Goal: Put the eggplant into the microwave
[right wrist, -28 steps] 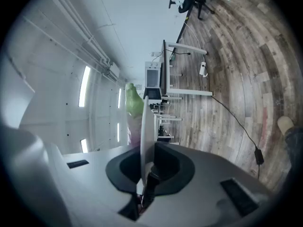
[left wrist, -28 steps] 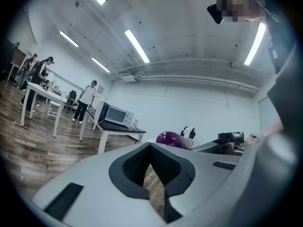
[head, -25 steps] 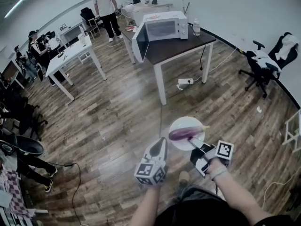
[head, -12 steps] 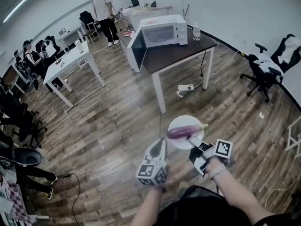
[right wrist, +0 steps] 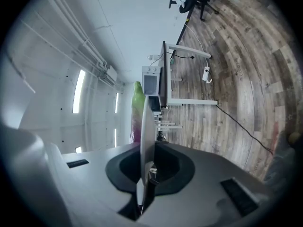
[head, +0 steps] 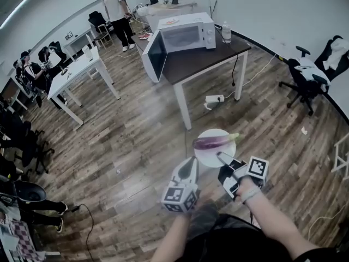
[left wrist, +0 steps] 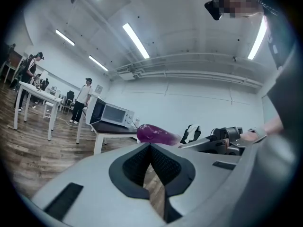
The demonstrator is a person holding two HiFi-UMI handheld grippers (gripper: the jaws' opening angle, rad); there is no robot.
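A purple eggplant [head: 214, 141] with a green stem lies on a white plate [head: 210, 157]. My right gripper [head: 222, 158] is shut on the plate's near rim and holds it level above the wooden floor. In the right gripper view the plate [right wrist: 144, 141] stands edge-on between the pads, with the eggplant [right wrist: 136, 112] behind it. My left gripper [head: 188, 165] floats just left of the plate, shut on nothing. Its own view shows the eggplant [left wrist: 156, 135] past the jaws. The white microwave [head: 185, 36] stands ahead on a dark table [head: 212, 56], its door [head: 155, 56] swung open to the left.
A bottle [head: 227, 33] stands right of the microwave. A power strip [head: 214, 99] and cable lie on the floor under the table. An office chair [head: 305, 75] is at the right, white tables [head: 76, 70] and several people at the left and back.
Both grippers and the plate with the eggplant have moved forward across the floor, nearer the microwave table. The grip on the plate is unchanged.
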